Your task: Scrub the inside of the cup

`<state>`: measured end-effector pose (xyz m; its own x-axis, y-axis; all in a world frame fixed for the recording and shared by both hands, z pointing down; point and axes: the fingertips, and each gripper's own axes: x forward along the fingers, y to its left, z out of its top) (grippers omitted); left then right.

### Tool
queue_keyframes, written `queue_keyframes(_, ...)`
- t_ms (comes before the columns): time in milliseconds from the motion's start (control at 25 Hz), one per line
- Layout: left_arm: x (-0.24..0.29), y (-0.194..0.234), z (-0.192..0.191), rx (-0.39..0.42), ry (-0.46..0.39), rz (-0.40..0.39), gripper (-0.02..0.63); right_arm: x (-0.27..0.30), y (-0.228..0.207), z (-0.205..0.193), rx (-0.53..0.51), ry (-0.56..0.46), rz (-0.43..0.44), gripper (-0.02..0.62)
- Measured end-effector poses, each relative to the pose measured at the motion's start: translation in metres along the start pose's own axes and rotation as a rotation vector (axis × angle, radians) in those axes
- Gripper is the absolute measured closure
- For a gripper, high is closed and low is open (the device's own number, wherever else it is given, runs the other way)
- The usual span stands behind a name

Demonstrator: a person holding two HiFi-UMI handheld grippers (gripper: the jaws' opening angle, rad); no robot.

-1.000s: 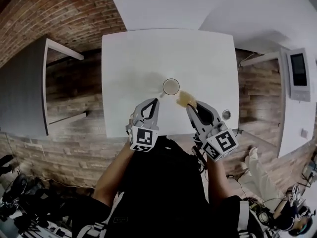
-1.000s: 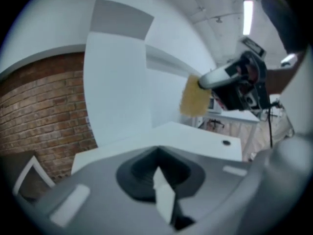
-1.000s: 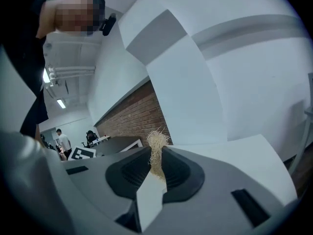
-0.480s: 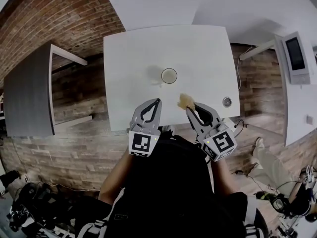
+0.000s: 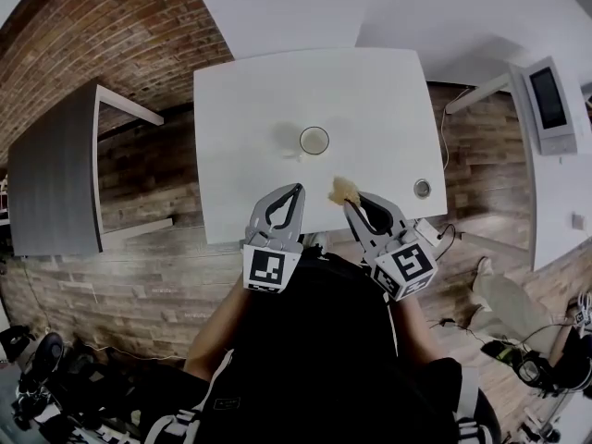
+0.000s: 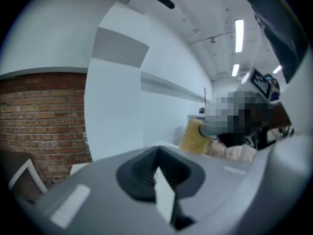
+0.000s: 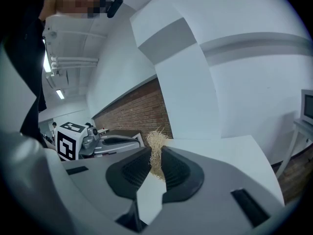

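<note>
A: Cup [image 5: 314, 141]: where is it?
B: Upright on the white table [image 5: 250, 91], near the middle, with nothing touching it.
A: And the scrubber?
B: The straw-coloured fibre tuft [image 5: 344, 191] is pinched between the jaws of the right gripper [image 5: 351, 203], over the table's near edge and apart from the cup.
A: The left gripper [image 5: 297, 191]?
B: Just beside the right one, jaws pressed together on nothing. A small round metal thing [image 5: 422, 189] lies near the table's right edge.
</note>
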<state>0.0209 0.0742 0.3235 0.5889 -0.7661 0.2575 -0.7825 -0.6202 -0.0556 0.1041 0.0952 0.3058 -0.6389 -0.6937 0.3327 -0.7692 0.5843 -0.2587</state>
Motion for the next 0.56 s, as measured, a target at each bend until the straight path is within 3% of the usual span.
queue_keyframes(400,0.0004,-0.0021,-0.0031,0.021,0.007,-0.020,0.603,-0.0003,-0.0047,0.0012,0.006,0.004,-0.018,0.540)
queue_keyframes(560,0.0008,-0.0030,-0.0049,-0.009,0.009,-0.020,0.603,-0.0001,-0.0047,0.0006,0.009,0.010,-0.021,0.540)
